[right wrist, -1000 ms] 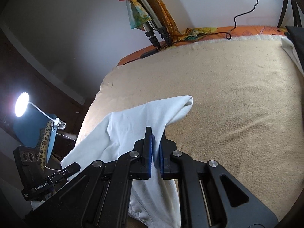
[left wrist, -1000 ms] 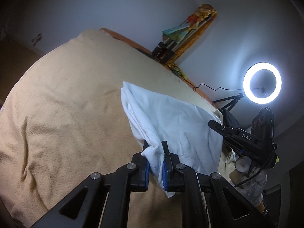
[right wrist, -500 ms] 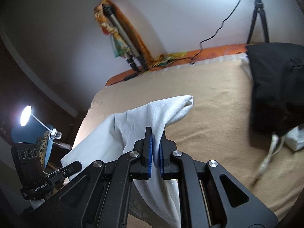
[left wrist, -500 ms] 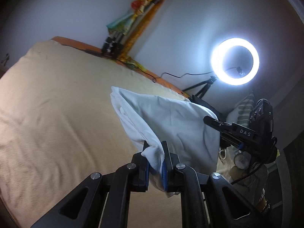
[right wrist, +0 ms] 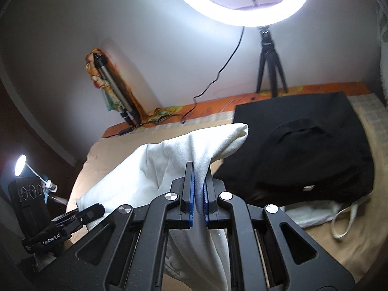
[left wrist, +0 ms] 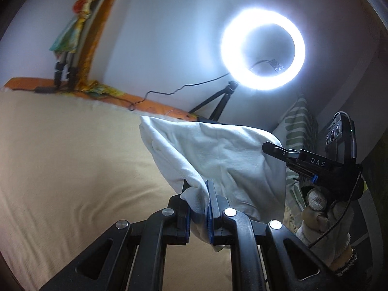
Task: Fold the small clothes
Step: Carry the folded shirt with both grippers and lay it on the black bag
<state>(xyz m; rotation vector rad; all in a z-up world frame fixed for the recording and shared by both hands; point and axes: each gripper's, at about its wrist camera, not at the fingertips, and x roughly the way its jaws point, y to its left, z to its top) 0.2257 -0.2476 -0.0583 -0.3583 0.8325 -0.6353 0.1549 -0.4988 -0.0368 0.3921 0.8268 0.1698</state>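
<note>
Nearest: left gripper (left wrist: pixel 197 208) and right gripper (right wrist: pixel 198 200), 2 claws, each pinching one part of 1 white garment (left wrist: pixel 218 152), which hangs bunched between them, lifted clear of the tan blanket (left wrist: pixel 72 169). Farther right: 1 black garment (right wrist: pixel 303 150) lying flat atop a white piece (right wrist: pixel 315 212), apparently a finished stack; beyond, the ring light (left wrist: pixel 263 49) against the wall. Progress, judged: white garment partly folded and in carry; setting down and any last fold remain.
</note>
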